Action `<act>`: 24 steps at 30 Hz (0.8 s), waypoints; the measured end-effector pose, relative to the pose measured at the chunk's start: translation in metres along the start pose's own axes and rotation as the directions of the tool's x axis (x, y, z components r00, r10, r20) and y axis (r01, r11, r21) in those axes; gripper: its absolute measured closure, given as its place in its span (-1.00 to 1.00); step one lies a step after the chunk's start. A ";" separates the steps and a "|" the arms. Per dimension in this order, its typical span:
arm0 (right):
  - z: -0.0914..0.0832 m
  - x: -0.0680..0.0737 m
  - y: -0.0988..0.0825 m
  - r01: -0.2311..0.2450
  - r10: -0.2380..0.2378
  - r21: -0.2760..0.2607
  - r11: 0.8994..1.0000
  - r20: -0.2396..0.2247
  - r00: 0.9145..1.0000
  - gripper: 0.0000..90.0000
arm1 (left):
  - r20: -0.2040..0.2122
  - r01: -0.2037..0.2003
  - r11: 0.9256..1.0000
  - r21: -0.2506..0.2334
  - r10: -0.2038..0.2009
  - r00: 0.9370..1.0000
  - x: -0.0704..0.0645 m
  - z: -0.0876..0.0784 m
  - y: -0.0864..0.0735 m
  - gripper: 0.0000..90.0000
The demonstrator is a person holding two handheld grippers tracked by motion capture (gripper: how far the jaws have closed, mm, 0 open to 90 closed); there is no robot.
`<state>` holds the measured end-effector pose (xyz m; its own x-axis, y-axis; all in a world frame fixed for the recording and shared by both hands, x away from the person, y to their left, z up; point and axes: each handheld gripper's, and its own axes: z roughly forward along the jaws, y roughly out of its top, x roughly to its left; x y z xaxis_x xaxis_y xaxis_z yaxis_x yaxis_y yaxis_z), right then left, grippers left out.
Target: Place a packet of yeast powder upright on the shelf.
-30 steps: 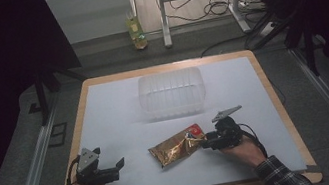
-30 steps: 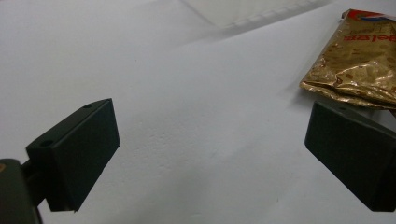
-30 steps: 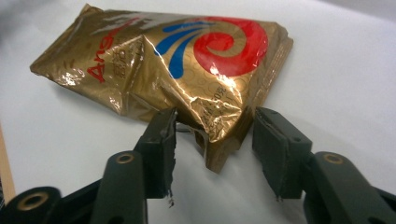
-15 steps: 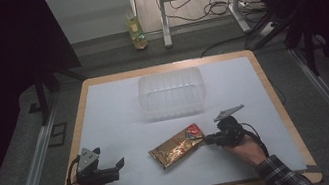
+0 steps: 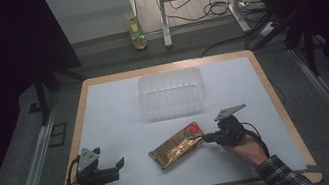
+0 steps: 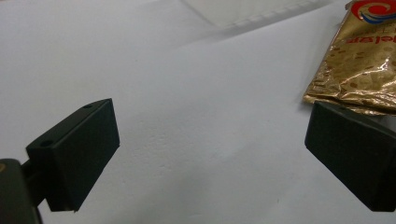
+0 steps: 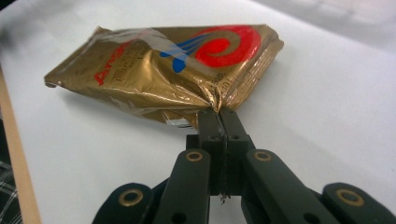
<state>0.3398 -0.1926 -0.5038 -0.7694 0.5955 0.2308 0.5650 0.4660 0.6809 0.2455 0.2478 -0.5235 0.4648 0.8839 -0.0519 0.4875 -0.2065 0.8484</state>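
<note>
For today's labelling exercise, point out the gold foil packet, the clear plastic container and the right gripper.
gold foil packet [image 5: 177, 147]: high view, middle of its gold face.
clear plastic container [image 5: 171, 93]: high view, centre of its ribbed body.
right gripper [image 7: 219, 116]: right gripper view, closed jaw tips pinching the packet's edge.

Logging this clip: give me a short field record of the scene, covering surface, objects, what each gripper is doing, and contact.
surface: white table top with wooden rim
objects: gold foil packet lying flat; clear plastic container behind it, looks empty
left gripper: open, holding nothing, near the table's front left
right gripper: shut on an edge of the gold foil packet
contact: left gripper apart from the packet
off table: bottle on the floor beyond
</note>
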 end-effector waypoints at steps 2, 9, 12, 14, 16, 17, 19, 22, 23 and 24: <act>-0.003 0.002 0.002 0.009 -0.009 -0.011 1.000 -0.001 1.000 0.98 | 0.000 0.000 1.000 0.000 0.000 1.000 0.000 0.000 0.000 -0.94; -0.011 0.009 0.010 0.059 -0.059 -0.042 0.997 0.010 0.998 0.98 | 0.000 0.000 1.000 -0.001 0.000 1.000 0.000 0.000 0.000 -0.94; -0.014 0.013 0.015 0.072 -0.071 -0.054 0.996 0.013 0.997 0.98 | 0.000 0.000 1.000 0.000 0.000 1.000 0.000 0.000 0.000 -0.94; -0.017 0.015 0.018 0.081 -0.080 -0.064 0.995 0.016 0.997 0.98 | 0.000 0.000 1.000 -0.001 0.000 1.000 0.000 0.000 0.000 -0.94; -0.020 0.017 0.022 0.093 -0.092 -0.073 0.993 0.019 0.996 0.98 | 0.000 0.000 1.000 -0.001 0.000 1.000 0.000 0.000 0.000 -0.94; -0.022 0.018 0.023 0.095 -0.094 -0.080 0.992 0.019 0.995 0.98 | 0.000 0.000 1.000 0.000 0.000 1.000 0.000 0.000 0.000 -0.94; -0.024 0.020 0.026 0.103 -0.101 -0.086 0.991 0.023 0.995 0.98 | 0.000 0.000 1.000 -0.001 0.000 1.000 0.000 0.000 0.000 -0.94; -0.027 0.022 0.030 0.113 -0.111 -0.099 0.989 0.025 0.993 0.98 | 0.000 0.000 1.000 -0.001 0.000 1.000 0.000 0.000 0.000 -0.94; -0.028 0.023 0.031 0.119 -0.117 -0.104 0.987 0.027 0.993 0.98 | 0.000 0.000 1.000 0.000 0.000 1.000 0.000 0.000 0.000 -0.94; -0.029 0.024 0.032 0.122 -0.120 -0.108 0.987 0.029 0.992 0.98 | 0.000 0.000 1.000 -0.001 0.000 1.000 0.000 0.000 0.000 -0.94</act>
<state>0.3312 -0.1819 -0.4563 -0.8227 0.5540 0.1275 0.4312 0.4620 0.7750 0.2458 0.2477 -0.5238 0.4647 0.8839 -0.0521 0.4871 -0.2060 0.8487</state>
